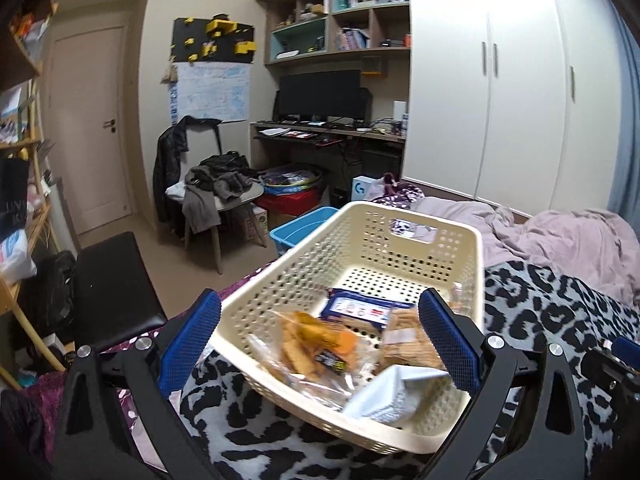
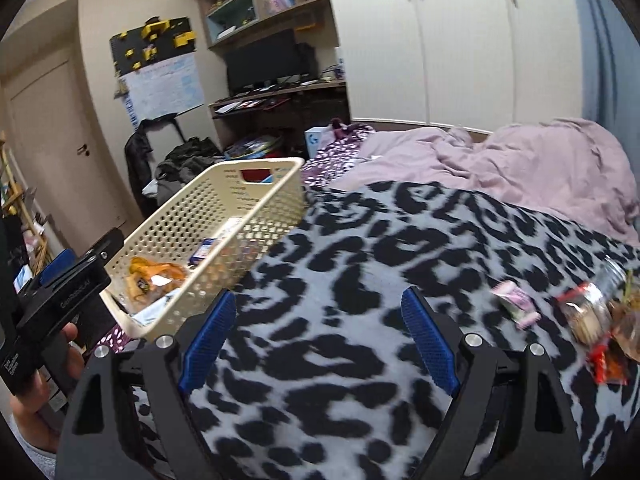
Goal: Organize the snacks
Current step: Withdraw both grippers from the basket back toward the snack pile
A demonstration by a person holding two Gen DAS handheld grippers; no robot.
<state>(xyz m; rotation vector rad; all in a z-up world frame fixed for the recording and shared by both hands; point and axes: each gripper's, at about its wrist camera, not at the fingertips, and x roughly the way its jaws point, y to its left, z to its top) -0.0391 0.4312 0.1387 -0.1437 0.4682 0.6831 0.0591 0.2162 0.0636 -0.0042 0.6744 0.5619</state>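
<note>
A: Since the basket (image 1: 400, 236) sits on the spotted blanket (image 2: 360, 240) with several packets inside, why do both grippers hang wide open, holding nothing?

B: Likely between picks: left gripper (image 1: 320, 348) over the basket, right gripper (image 2: 320, 336) facing loose snacks (image 2: 592, 312) at its right.

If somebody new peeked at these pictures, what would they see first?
Probably the cream basket with holes all over, sitting on the spotty black-and-grey blanket on the bed, with snack packets already inside. Next, the bright blue fingers of the left gripper, spread wide open over the basket's near end. A few loose snacks still lie on the blanket, off to the right of the open right gripper.
</note>
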